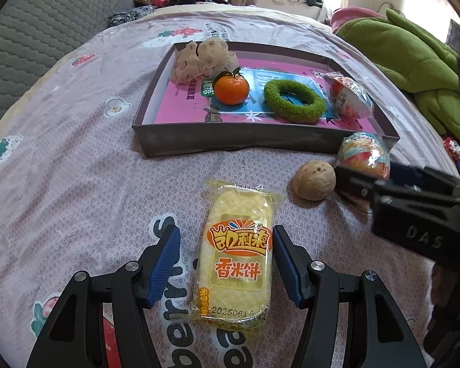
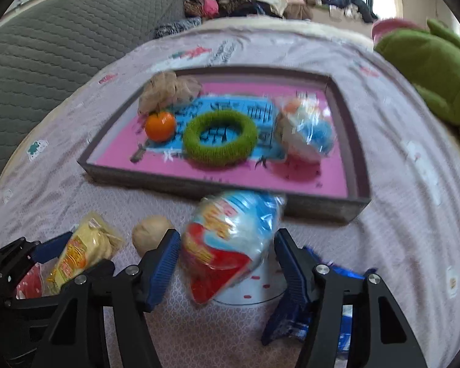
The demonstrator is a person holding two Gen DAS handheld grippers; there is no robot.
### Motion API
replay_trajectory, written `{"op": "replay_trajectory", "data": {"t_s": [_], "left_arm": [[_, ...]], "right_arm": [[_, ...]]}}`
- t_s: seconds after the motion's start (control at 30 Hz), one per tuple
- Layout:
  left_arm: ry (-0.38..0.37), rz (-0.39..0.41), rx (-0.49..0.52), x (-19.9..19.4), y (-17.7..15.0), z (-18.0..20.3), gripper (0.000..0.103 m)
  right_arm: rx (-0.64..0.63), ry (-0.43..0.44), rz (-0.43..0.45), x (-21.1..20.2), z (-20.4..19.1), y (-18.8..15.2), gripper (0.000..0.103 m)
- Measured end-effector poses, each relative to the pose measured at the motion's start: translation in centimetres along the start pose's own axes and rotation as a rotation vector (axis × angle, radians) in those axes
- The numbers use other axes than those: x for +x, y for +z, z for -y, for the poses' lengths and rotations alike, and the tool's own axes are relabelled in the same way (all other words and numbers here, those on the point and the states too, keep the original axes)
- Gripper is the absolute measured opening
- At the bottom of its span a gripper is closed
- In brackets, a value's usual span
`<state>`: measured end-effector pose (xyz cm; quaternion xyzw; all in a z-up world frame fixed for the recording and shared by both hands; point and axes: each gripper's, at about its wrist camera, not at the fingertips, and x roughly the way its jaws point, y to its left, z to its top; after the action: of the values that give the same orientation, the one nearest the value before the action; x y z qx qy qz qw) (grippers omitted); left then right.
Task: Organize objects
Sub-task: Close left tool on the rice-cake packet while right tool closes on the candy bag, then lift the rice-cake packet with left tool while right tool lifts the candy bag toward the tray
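Patterned bedsheet [image 1: 76, 159] over a bed, clothes heaped behind, shallow box [image 1: 260, 141] holding orange [image 1: 231, 89] and green ring [image 1: 294, 100]. Left gripper [image 1: 227, 263] spread around rice-cracker packet [image 1: 237, 263]. Right gripper [image 2: 227, 263] spread beside wrapped toy egg [image 2: 230, 245], short of the box.

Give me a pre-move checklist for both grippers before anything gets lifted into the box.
1. Left gripper open around the rice cracker pack: ok, one pad on each side, neither pressing yet.
2. Right gripper open around the wrapped egg snack: ok, though the right wrist view is motion blurred.
3. Walnut clear of the right gripper: not ok, it lies right beside one finger.
4. Free floor in the box: ok, bare pink area in front of the orange and green ring.
5. Second egg snack already inside the box: ok.
6. Firm contact on either item: cannot tell.
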<state>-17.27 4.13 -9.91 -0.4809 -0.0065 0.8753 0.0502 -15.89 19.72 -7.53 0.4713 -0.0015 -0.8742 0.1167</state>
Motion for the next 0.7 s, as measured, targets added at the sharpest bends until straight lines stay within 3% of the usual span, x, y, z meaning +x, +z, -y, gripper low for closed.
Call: {"op": "replay_trajectory", "data": {"t_s": [0.37, 0.4, 0.5, 0.7], "left_arm": [[-0.029, 0.013, -0.024, 0.0, 0.0, -0.5, 0.063], [-0.032, 0.013, -0.027, 0.0, 0.0, -0.5, 0.06], [-0.032, 0.016, -0.025, -0.1, 0.1, -0.5, 0.04], [-0.028, 0.02, -0.02, -0.6, 0.0, -0.4, 0.04]], "right_arm": [[0.015, 0.034, 0.046, -1.6, 0.3, 0.2, 0.058], [0.016, 0.035, 0.05, -1.8, 0.3, 0.3, 0.058], [0.01, 0.04, 0.065, -2.7, 0.1, 0.5, 0.058], [0.012, 0.052, 0.086, -3.8, -0.1, 0.8, 0.058]]}}
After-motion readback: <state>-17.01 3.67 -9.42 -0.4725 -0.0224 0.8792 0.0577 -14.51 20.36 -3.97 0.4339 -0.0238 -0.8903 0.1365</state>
